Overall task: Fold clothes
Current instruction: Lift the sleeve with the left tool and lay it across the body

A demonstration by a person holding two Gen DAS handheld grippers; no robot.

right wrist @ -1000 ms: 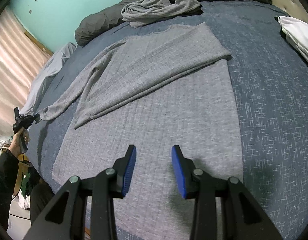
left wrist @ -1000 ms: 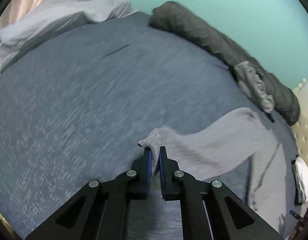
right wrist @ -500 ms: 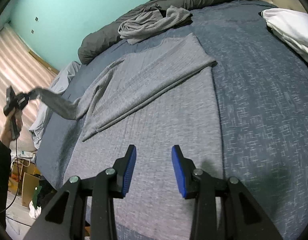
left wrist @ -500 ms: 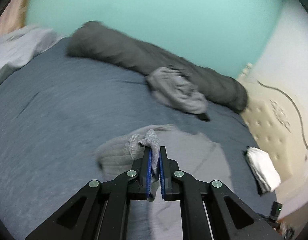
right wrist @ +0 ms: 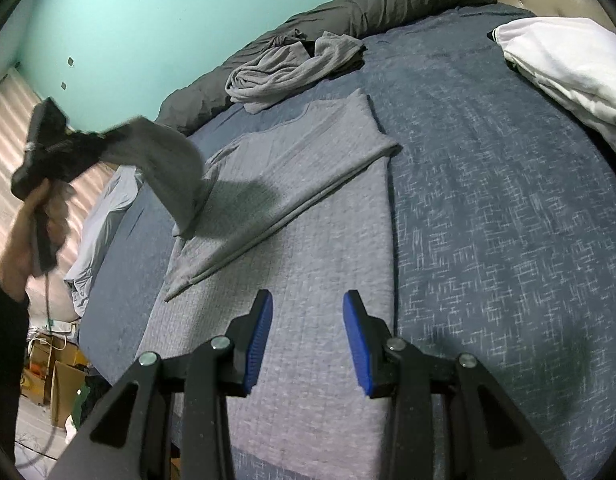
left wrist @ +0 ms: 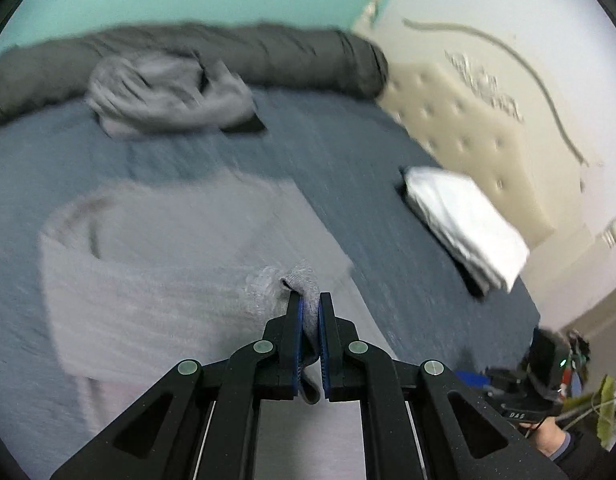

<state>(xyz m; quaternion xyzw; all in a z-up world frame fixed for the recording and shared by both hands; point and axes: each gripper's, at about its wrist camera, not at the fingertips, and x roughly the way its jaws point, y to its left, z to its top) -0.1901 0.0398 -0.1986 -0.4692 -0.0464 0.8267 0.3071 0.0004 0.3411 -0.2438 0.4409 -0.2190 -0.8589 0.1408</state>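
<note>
A grey long-sleeved top [right wrist: 308, 208] lies flat on the blue bed, one side folded over its middle. My left gripper [left wrist: 309, 312] is shut on the cuff of the grey sleeve [left wrist: 303, 280] and holds it in the air above the top's body [left wrist: 155, 248]. In the right wrist view the left gripper [right wrist: 55, 148] shows at the far left with the sleeve [right wrist: 167, 164] hanging from it. My right gripper [right wrist: 308, 312] is open and empty, low over the top's lower part.
A crumpled grey garment [right wrist: 291, 68] lies near a dark rolled duvet [right wrist: 388, 0] at the far edge. A folded white cloth [right wrist: 568, 60] lies by the padded headboard [left wrist: 468, 120]. Boxes stand on the floor [right wrist: 55, 368] beyond the left edge.
My left gripper has lifted the sleeve off the bed and swung it to the right, over the top's body. The right gripper has stayed open above the lower part of the top.
</note>
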